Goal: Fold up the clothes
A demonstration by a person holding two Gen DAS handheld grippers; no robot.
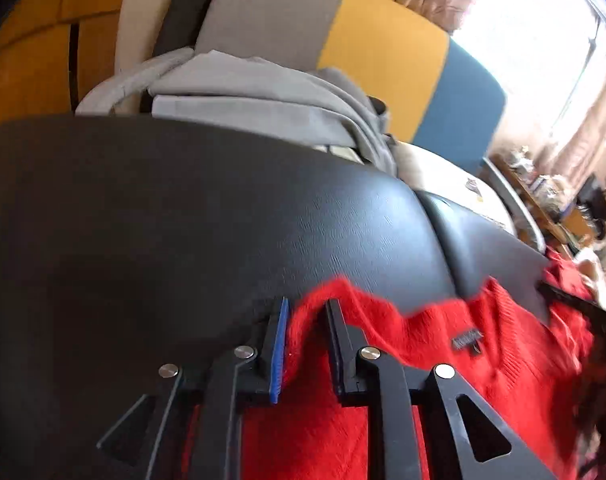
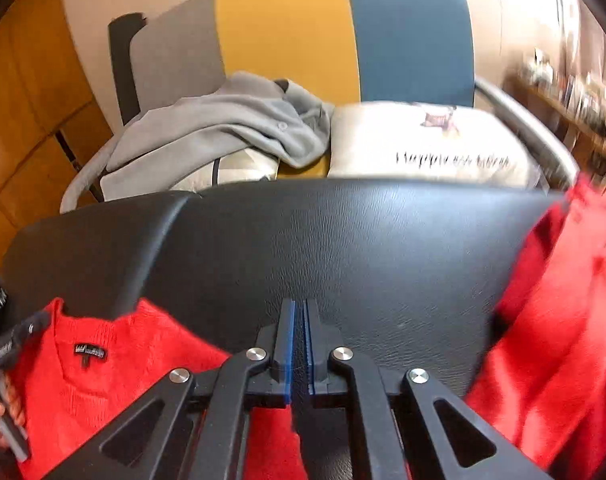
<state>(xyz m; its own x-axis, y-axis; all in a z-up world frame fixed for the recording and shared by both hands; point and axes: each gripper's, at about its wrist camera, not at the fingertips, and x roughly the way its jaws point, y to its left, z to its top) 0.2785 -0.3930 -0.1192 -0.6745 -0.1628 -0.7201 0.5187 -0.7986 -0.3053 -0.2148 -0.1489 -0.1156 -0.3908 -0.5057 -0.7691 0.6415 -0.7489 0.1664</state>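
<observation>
A red knit sweater [image 1: 443, 344] with a dark neck label lies on a black leather surface [image 1: 183, 220]. My left gripper [image 1: 307, 312] holds a fold of its top edge between its jaws, left of the neckline. In the right wrist view the sweater's collar [image 2: 103, 364] is at lower left and a red sleeve [image 2: 555, 300] hangs at the right. My right gripper [image 2: 299, 312] has its jaws nearly together, with only black leather visible in the narrow gap; red fabric shows below the fingers.
Behind the black surface stands a chair with a grey, yellow and blue back [image 2: 323, 32], holding a grey garment [image 2: 231, 128] and a white printed cushion [image 2: 423, 144]. A cluttered shelf [image 2: 575, 92] is at the right. The left hand and its gripper show at the lower left [image 2: 3, 360].
</observation>
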